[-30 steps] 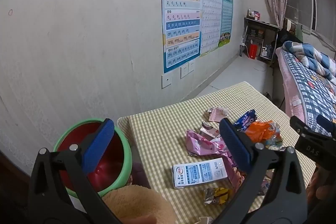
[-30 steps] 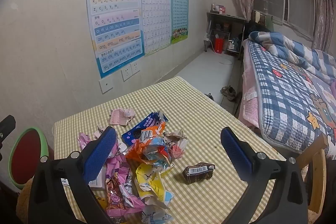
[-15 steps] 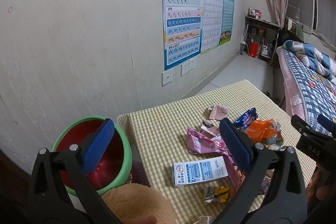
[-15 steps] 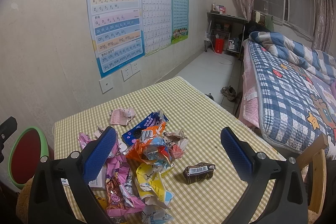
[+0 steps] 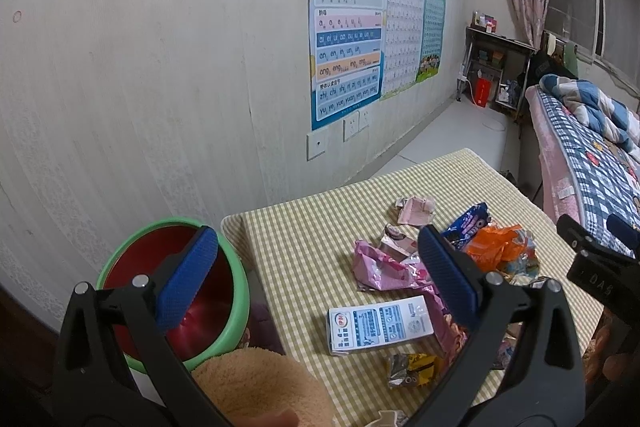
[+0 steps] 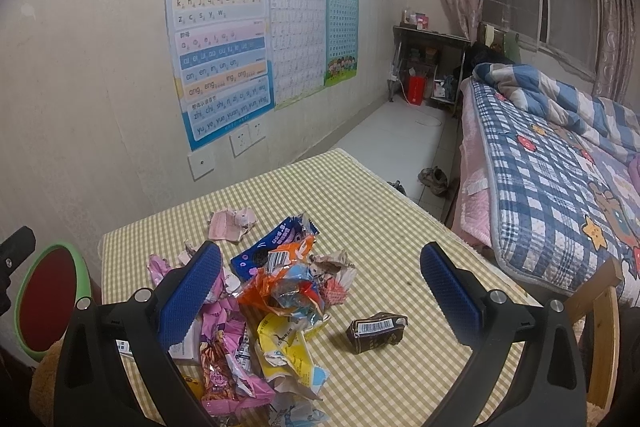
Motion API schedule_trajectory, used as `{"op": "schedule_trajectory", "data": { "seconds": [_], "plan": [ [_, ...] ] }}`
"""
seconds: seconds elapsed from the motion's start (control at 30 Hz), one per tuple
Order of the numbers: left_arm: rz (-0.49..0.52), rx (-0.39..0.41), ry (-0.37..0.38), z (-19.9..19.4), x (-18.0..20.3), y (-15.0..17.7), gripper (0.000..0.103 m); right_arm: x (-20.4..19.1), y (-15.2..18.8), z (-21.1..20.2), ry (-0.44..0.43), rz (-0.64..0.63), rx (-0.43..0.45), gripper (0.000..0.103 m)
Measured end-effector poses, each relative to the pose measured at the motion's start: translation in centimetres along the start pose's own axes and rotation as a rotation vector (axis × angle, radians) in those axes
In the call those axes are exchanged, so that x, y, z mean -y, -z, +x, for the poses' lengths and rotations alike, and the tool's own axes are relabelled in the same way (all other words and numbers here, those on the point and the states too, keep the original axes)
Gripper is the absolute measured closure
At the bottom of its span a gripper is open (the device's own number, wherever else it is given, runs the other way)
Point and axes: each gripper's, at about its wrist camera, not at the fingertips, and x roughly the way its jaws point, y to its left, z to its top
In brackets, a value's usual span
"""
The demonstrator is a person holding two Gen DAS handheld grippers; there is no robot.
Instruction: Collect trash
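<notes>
A loose heap of trash (image 6: 276,291) lies on the checked yellow tabletop (image 6: 384,227), filling the lower left and lower middle of the right wrist view: crumpled pink wrappers (image 6: 224,331), an orange bag (image 6: 280,267), a dark blue snack packet (image 6: 272,247), a torn yellow wrapper (image 6: 288,351) and a small pink carton (image 6: 230,223) lying a little apart toward the wall. A crushed brown drink carton (image 6: 376,331) with a barcode on its upper face lies alone in the lower middle, to the right of the heap and apart from it. In the left wrist view a white and blue milk carton (image 5: 380,323) lies flat on its side at the near edge of the heap, its label print too small to read. A bin (image 5: 180,291) with a green rim and red inside stands at the lower left of that view, just beside the tabletop's edge. The left hand-held gripper (image 5: 316,279) hangs above the tabletop's left part with its blue pads spread wide and nothing between them. The right hand-held gripper (image 6: 320,291) hangs over the heap, likewise wide open and empty, and it also shows at the right edge of the left wrist view, where its black body carries the letters "DAS". On the wall at the upper middle hangs a poster (image 6: 220,47) of pinyin syllables, with rows such as "b p m f d t n l" and "ang eng ing ong".
</notes>
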Motion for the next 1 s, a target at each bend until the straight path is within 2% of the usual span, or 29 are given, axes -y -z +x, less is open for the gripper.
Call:
{"op": "schedule_trajectory", "data": {
  "seconds": [1.0],
  "plan": [
    [-0.017,-0.019,0.007,0.27,-0.28,0.0,0.005,0.35,-0.09,-0.15,-0.008,-0.005,-0.007,0.007]
  ]
}}
